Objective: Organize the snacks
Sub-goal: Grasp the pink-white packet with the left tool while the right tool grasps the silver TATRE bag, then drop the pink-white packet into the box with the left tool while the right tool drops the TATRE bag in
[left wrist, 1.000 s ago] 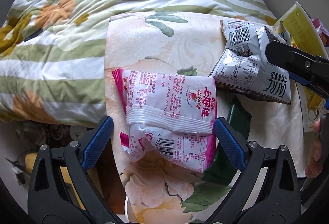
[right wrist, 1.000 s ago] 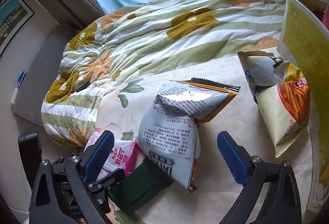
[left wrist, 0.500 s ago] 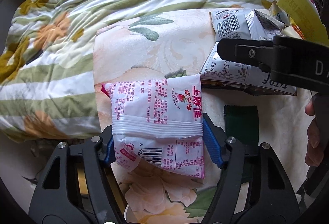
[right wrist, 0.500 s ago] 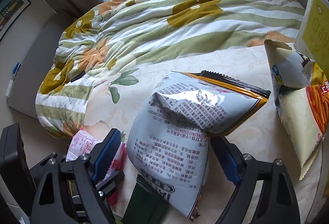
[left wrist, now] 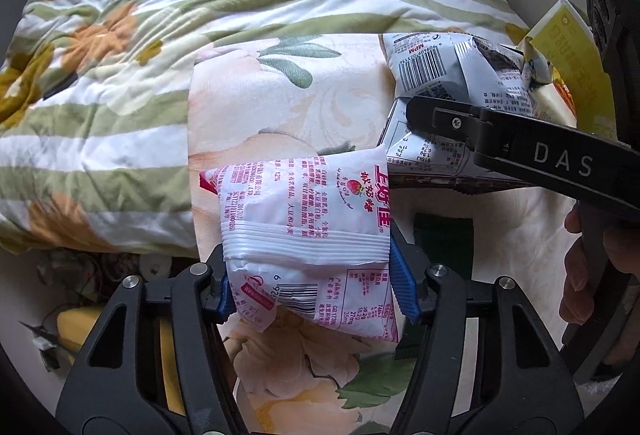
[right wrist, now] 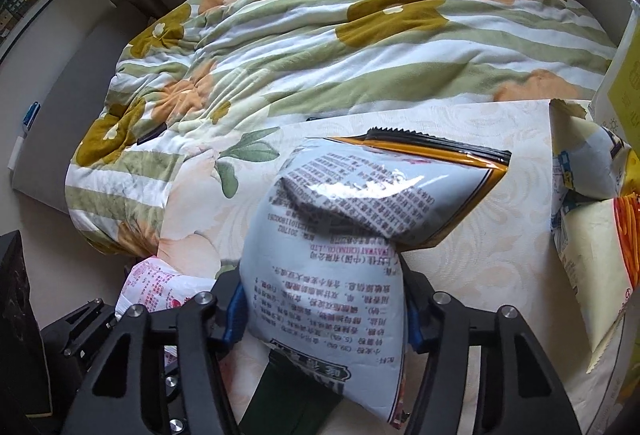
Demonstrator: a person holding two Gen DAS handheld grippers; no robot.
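The left claw [left wrist: 316, 275] has just been closing and pinches the pink snack bag [left wrist: 308, 231], which lies on the floral cloth [left wrist: 288, 103]. Just right of that bag, the right claw [right wrist: 324, 311] has also been closing and pinches the grey snack bag [right wrist: 344, 243].

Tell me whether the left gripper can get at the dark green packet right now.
Probably not: the left gripper has just closed on the pink-and-white snack bag, so its jaws are occupied. The dark green packet lies beside it, partly under the bags.

A striped floral quilt [right wrist: 360, 47] lies beyond a peach floral cloth [left wrist: 280, 107].
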